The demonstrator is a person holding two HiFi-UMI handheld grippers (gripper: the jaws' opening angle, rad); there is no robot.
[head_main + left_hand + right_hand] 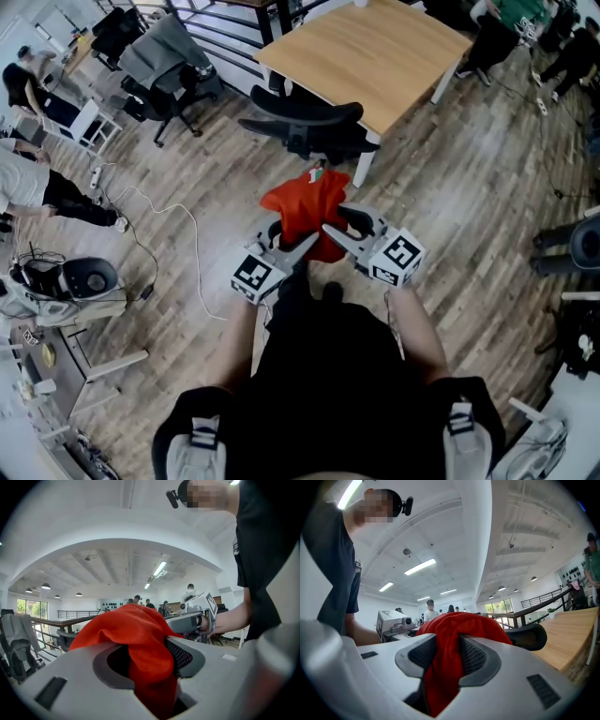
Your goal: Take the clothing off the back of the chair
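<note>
Just beside chair (302, 120), pinched red garment (305, 214)

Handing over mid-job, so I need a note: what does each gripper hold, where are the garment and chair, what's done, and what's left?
Left gripper: jaws shut on the red garment.
Right gripper: jaws shut on the same garment, close beside the left.
Garment: bunched between both grippers, in front of the black office chair, apparently clear of its back.
Done: garment looks off the chair.
Left: carry it away and set it down; probably best to keep both grips until then.
</note>
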